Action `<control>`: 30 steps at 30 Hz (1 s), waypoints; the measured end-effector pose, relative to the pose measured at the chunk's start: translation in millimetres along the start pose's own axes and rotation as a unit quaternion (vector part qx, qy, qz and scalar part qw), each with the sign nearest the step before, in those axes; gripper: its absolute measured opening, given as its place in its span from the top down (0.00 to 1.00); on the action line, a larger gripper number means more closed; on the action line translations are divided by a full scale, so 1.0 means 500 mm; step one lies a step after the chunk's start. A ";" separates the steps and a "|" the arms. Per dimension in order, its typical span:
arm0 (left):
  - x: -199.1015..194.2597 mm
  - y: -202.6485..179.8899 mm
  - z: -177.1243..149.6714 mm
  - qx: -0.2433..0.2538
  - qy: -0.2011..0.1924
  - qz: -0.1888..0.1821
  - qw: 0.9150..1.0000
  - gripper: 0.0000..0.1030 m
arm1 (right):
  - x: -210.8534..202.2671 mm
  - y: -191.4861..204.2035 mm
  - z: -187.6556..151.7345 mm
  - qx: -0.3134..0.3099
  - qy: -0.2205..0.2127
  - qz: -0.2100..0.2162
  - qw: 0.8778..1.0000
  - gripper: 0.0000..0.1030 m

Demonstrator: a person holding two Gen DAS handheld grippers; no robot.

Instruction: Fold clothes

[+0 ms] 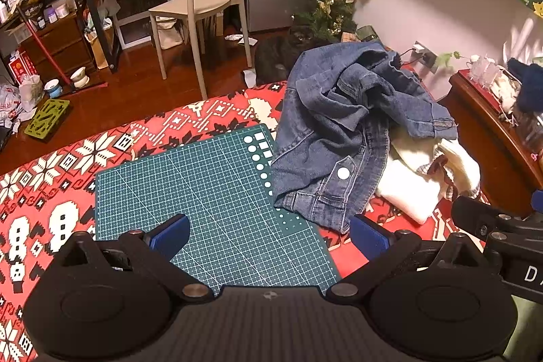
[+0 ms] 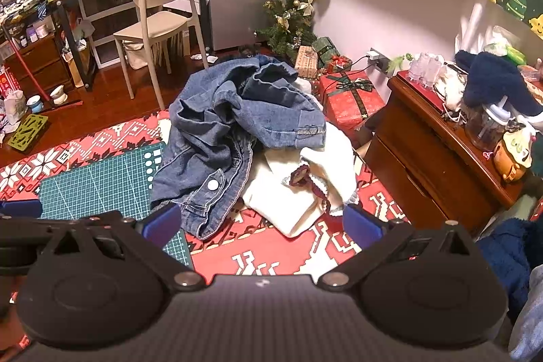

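Denim jacket lying crumpled, both grippers off it

Crumpled blue denim jacket (image 1: pixel 342 131) is lying half on our green gridded cutting mat (image 1: pixel 203 189), half over a cream white garment (image 2: pixel 305 189), on the red patterned cloth (image 2: pixel 271 253). We are holding left gripper (image 1: pixel 268 234) and right gripper (image 2: pixel 259 223) with jaws apart, gripping nothing.

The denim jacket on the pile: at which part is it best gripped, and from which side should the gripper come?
Probably the near hem corner of the denim jacket, just below its white snap. That edge lies low and flat, partly on the green mat, while the rest is bunched over the white garment. The right gripper, open, could come from the front, low.
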State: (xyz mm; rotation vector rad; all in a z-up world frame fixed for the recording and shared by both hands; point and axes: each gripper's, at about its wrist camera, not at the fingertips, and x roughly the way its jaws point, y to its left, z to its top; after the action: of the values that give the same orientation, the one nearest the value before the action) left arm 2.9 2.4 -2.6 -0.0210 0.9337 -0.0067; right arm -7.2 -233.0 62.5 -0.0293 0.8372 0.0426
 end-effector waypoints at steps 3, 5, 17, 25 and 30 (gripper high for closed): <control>0.003 0.000 0.000 -0.002 0.002 -0.002 1.000 0.01 | -0.001 0.003 0.000 -0.005 -0.003 -0.005 1.000 0.01; 0.003 0.001 0.001 -0.003 0.001 -0.002 1.000 0.01 | -0.002 0.006 0.000 -0.009 -0.004 -0.007 1.000 0.01; 0.002 0.000 0.003 -0.004 0.000 -0.007 1.000 0.01 | -0.004 0.004 0.000 -0.009 -0.005 -0.003 1.000 0.01; 0.006 0.002 0.003 -0.005 0.001 -0.008 1.000 0.01 | 0.001 0.004 0.000 -0.008 -0.003 0.002 1.000 0.01; 0.010 0.002 0.003 -0.005 0.002 -0.009 1.000 0.01 | 0.002 0.005 -0.001 -0.012 -0.007 0.001 1.000 0.01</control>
State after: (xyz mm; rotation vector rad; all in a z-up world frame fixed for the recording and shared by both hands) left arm 7.1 3.2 -5.5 -0.0385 0.9379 -0.0184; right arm -7.2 -230.2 61.5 -0.0503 0.8231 0.0552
